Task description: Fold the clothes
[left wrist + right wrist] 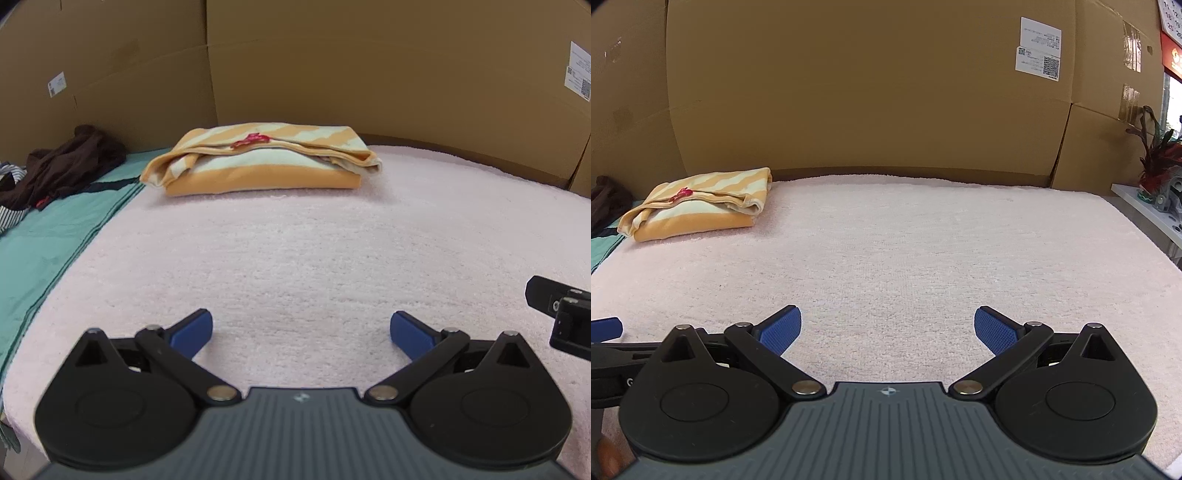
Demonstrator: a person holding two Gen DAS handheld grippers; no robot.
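A folded orange and pale-green striped garment [262, 158] with a small red mark lies at the far side of the pink towel surface [295, 251]. The right wrist view shows the same striped garment [698, 201] at the far left. My left gripper [301, 330] hovers low over the near part of the pink towel, open, with nothing between its blue pads. My right gripper [887, 328] is likewise open and empty over the pink towel [905, 240]. Part of the right gripper's body [561, 314] shows at the right edge of the left wrist view.
A pile of dark brown and striped clothes [59, 166] lies on a teal cloth [48, 243] to the left. Cardboard walls [369, 66] stand behind the surface. A white shelf with a plant [1156, 173] is at the right.
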